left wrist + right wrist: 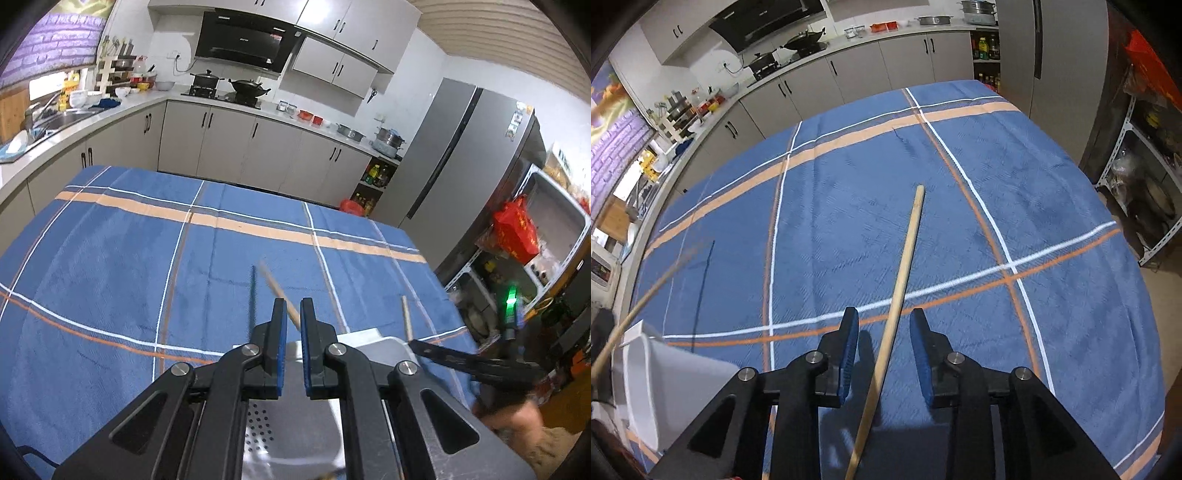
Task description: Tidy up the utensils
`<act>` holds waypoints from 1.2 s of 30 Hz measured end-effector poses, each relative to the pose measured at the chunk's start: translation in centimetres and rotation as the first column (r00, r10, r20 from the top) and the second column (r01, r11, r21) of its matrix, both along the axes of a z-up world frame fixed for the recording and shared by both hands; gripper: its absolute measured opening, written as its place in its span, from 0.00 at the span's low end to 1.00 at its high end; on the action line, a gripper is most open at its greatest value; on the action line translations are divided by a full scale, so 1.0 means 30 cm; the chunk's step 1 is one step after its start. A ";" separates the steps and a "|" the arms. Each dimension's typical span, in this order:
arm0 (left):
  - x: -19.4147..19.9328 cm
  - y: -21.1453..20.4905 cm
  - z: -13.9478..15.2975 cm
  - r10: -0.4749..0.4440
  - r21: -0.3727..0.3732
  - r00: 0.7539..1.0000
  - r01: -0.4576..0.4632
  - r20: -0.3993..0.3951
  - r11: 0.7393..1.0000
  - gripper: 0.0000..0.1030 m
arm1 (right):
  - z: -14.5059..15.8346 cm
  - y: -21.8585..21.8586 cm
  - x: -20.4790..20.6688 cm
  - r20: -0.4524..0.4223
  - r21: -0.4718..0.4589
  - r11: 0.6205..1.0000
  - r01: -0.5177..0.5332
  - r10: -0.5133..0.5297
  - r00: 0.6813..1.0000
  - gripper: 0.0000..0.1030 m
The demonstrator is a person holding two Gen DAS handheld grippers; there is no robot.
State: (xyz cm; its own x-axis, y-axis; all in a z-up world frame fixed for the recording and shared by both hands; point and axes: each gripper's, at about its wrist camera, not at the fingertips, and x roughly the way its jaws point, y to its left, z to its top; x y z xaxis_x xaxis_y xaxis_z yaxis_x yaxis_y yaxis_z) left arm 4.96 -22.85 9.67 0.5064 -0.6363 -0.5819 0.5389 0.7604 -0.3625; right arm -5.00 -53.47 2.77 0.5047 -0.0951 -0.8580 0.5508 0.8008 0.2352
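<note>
My left gripper (293, 312) hovers over a white perforated utensil holder (295, 428) at the near edge of the table; its jaws are narrowly apart with a blurred wooden chopstick (279, 291) passing between them, contact unclear. My right gripper (884, 325) is open. A second wooden chopstick (905, 258) runs between its jaws without touching the pads. That chopstick's tip (406, 317) and the right gripper (480, 363) show at the right of the left wrist view. The holder (665, 380) and the blurred chopstick (646, 295) show at the left of the right wrist view.
The table carries a blue plaid cloth (184, 258) with orange and white stripes. Kitchen counters (221, 103) with a stove and pots stand behind, a grey fridge (461, 166) to the right, and a metal shelf (1137, 184) beside the table.
</note>
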 end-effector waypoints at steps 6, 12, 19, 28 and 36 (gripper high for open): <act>0.018 0.045 0.083 0.006 -0.004 0.998 -0.006 -0.069 1.000 0.25 | -0.009 -0.005 0.031 -0.026 -0.020 1.000 -0.010 0.009 1.000 0.30; 0.139 0.078 0.158 0.009 -0.002 0.985 -0.010 -0.171 1.000 0.57 | -0.018 -0.013 0.058 -0.079 -0.038 0.998 -0.047 0.044 0.996 0.30; 0.433 -0.093 0.042 -0.085 0.128 0.913 0.147 -0.399 0.981 0.60 | -0.013 -0.052 0.120 -0.129 0.011 0.997 -0.073 0.074 0.989 0.30; 0.596 -0.249 -0.215 -0.097 0.163 0.747 0.266 -0.658 0.950 0.60 | -0.020 -0.106 0.217 -0.269 0.088 0.995 -0.039 0.061 0.961 0.30; 0.584 -0.337 -0.285 -0.157 0.152 0.698 0.360 -0.699 0.921 0.60 | -0.023 -0.129 0.281 -0.342 0.055 0.998 -0.026 0.044 0.939 0.14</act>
